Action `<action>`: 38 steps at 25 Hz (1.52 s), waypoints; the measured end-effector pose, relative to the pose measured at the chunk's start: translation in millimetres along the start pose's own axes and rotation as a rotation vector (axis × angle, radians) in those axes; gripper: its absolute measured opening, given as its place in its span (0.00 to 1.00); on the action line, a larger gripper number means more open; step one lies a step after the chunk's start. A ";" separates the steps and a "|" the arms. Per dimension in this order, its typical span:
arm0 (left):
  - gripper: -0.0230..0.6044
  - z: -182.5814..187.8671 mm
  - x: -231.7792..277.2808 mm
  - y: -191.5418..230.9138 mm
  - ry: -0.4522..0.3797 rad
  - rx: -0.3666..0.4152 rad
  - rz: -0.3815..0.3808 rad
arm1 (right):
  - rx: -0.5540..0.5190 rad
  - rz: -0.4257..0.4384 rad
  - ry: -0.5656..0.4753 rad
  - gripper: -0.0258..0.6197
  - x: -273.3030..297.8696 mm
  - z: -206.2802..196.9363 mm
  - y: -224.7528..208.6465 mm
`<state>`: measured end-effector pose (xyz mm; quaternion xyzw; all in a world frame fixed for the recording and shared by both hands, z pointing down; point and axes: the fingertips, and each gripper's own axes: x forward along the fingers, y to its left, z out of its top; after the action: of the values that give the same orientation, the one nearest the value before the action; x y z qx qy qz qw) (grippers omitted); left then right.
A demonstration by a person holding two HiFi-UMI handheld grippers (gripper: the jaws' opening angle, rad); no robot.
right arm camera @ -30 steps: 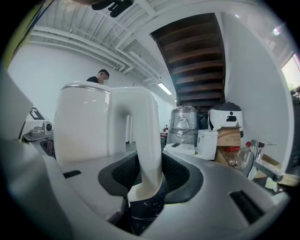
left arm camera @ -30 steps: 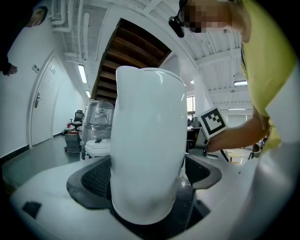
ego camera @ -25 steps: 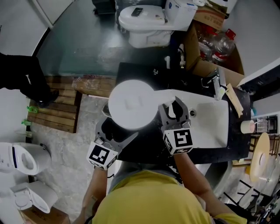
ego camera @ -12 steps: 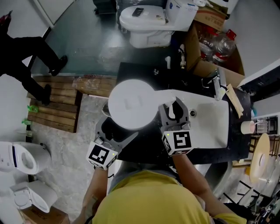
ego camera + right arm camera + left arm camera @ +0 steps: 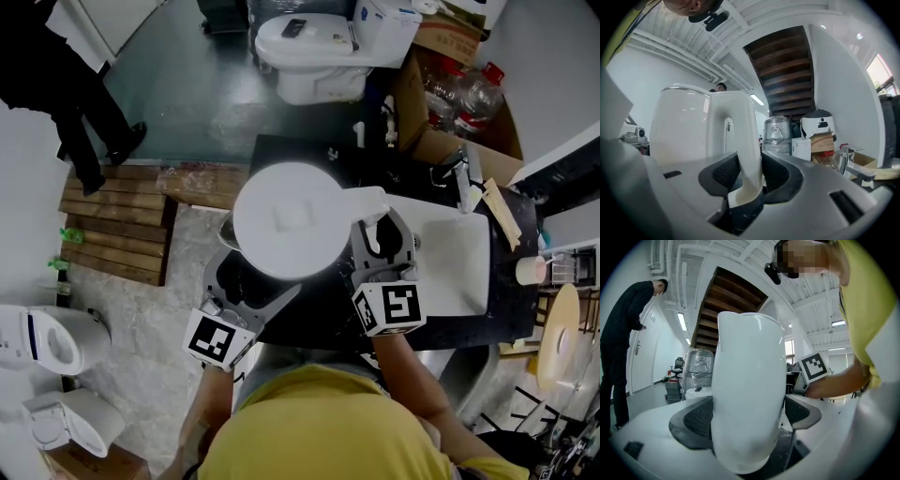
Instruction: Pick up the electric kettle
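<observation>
My left gripper (image 5: pixel 247 281) is clamped on the white kettle (image 5: pixel 286 220). Its two dark pads press against the lower body from either side, and the body fills the space between them in the left gripper view. My right gripper (image 5: pixel 382 234) is closed on the handle (image 5: pixel 743 140), which stands upright between its pads. The jaws are set only narrowly apart. The kettle sits between the two grippers, just ahead of me, over the dark counter (image 5: pixel 291 150) and beside the white sink (image 5: pixel 455 267).
</observation>
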<state>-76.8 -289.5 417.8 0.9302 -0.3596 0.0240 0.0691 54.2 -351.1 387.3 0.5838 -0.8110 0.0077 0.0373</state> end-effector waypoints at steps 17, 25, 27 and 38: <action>0.81 33.9 2.7 -35.1 -0.012 0.030 -0.018 | 0.055 -0.044 -0.070 0.27 -32.9 35.3 -21.9; 0.81 39.8 3.5 -47.2 -0.014 0.026 -0.023 | 0.088 -0.054 -0.084 0.28 -42.3 42.0 -29.6; 0.81 41.5 4.1 -50.3 -0.015 0.028 -0.026 | 0.090 -0.056 -0.091 0.28 -45.3 44.2 -31.9; 0.80 51.2 6.2 -69.7 -0.027 0.084 -0.068 | 0.111 -0.089 -0.114 0.28 -60.2 53.3 -45.0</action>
<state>-25.6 -250.1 360.0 0.9443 -0.3272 0.0243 0.0260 113.0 -311.5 328.5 0.6198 -0.7835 0.0178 -0.0407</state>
